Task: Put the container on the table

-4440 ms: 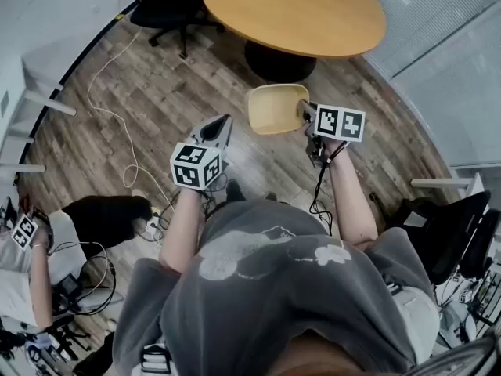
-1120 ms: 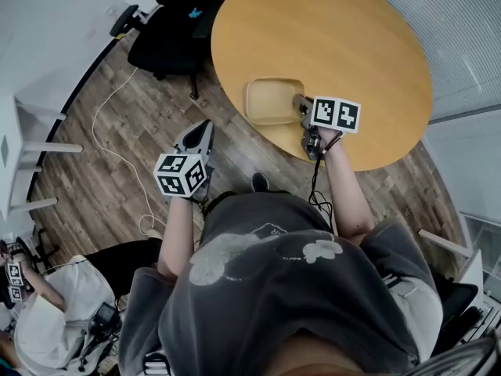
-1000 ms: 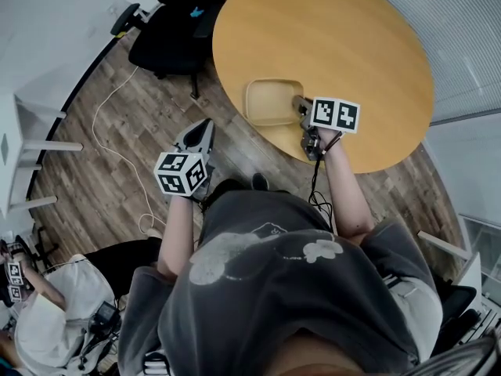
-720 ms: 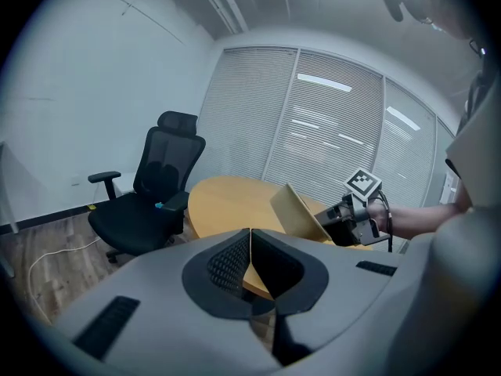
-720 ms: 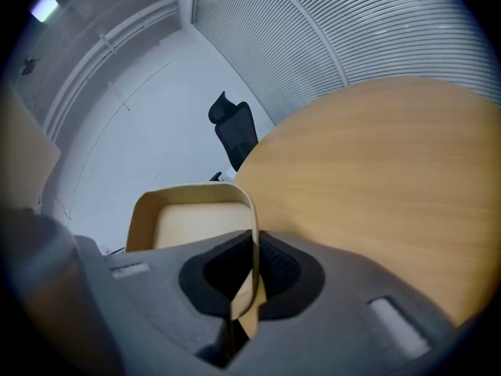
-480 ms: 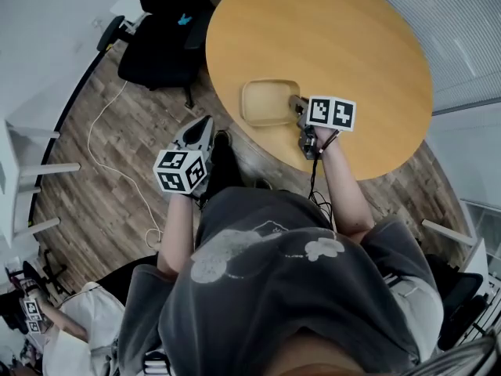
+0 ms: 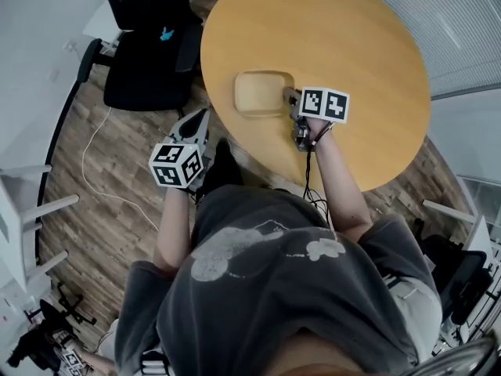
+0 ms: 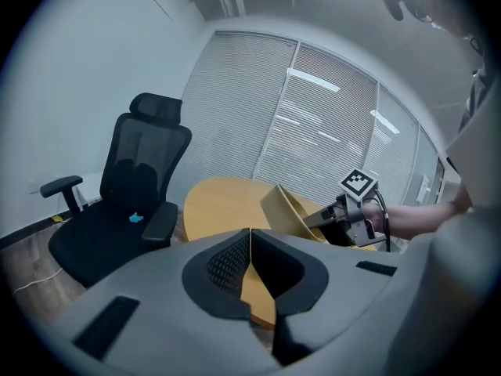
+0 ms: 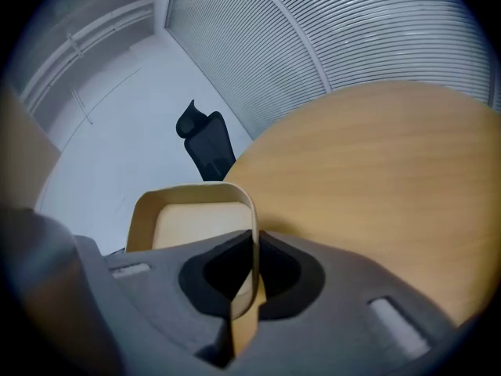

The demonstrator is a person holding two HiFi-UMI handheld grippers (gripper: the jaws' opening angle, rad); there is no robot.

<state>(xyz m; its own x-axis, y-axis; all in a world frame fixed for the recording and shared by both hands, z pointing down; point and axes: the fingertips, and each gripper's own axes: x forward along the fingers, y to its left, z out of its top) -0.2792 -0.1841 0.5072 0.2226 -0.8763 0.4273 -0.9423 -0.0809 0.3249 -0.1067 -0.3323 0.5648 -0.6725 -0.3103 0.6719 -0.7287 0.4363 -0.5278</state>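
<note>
- Tan container hangs over the wooden tabletop near its edge. The right tool is clamped on its near wall, which we read as readiness for set-down.
- Left tool, closed on nothing, hangs clear of the tabletop.
- Only the left gripper view shows us the container tilted, perhaps not fully resting.

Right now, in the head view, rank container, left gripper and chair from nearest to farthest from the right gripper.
1. Container: its rim is clamped in the right gripper.
2. Left gripper: lower left.
3. Chair: far left.
</note>
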